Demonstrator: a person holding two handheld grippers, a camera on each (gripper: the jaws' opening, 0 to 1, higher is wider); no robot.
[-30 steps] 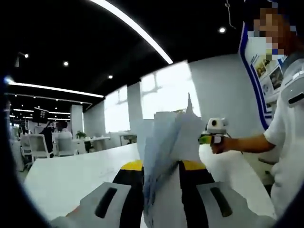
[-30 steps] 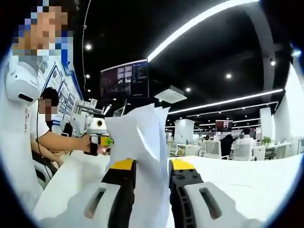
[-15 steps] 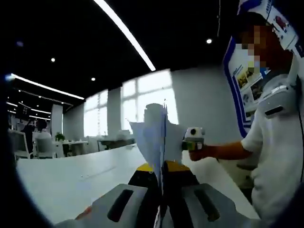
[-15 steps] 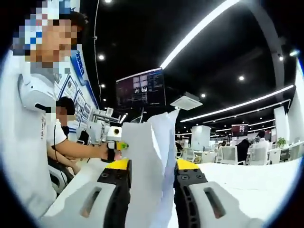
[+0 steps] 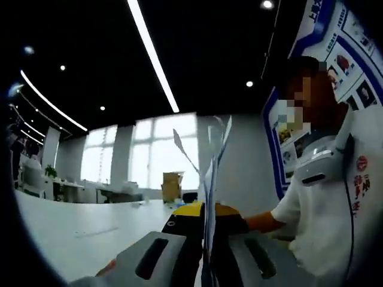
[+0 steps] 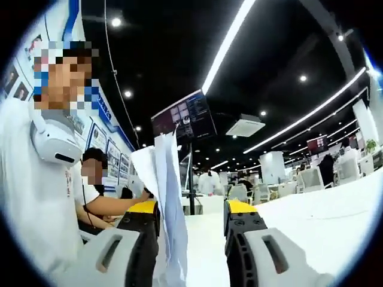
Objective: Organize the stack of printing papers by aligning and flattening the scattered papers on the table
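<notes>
Two hand-held grippers carry one sheaf of papers point(image 5: 209, 179) upright, well above the white tabletop point(image 5: 78, 224). Risk: loose upper corners fan apart, so sheets could slip out or crease if either grip eases. Left hand-held gripper point(image 5: 206, 210): jaws clenched on the sheaf's lower edge, papers edge-on between them. Right hand-held gripper point(image 6: 191, 210): jaws stand apart, papers point(image 6: 164, 197) resting against its left jaw, unclamped.
</notes>
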